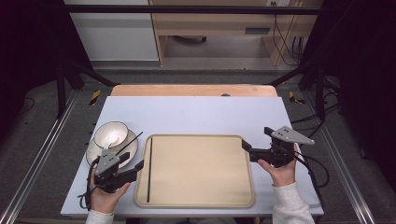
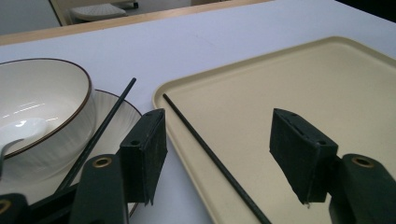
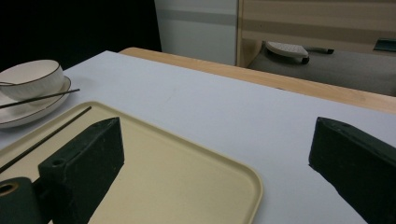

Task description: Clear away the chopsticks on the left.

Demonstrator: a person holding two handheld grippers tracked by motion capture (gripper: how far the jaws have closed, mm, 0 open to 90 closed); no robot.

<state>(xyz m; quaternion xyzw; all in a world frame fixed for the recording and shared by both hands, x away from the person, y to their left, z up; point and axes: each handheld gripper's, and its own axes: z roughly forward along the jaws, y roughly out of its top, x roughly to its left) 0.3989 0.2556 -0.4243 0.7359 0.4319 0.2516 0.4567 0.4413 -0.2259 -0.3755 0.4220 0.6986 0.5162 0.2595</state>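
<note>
Left claw: jaws wide, nothing between, hovering over the tray edge. One chopstick lying flat in the tray just below and ahead, likely just set down there. Second chopstick left of the claw, propped on the plate beside the bowl, probably next. Right claw: wide, empty, idle at the tray's far side. Chopstick near ends cut off; spoon in the bowl mostly hidden.

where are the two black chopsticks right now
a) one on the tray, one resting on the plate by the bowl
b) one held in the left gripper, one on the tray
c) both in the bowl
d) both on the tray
a: one chopstick lies along the left side of the tray, the other chopstick rests across the plate beside the bowl; the left gripper is open and holds nothing.
</note>
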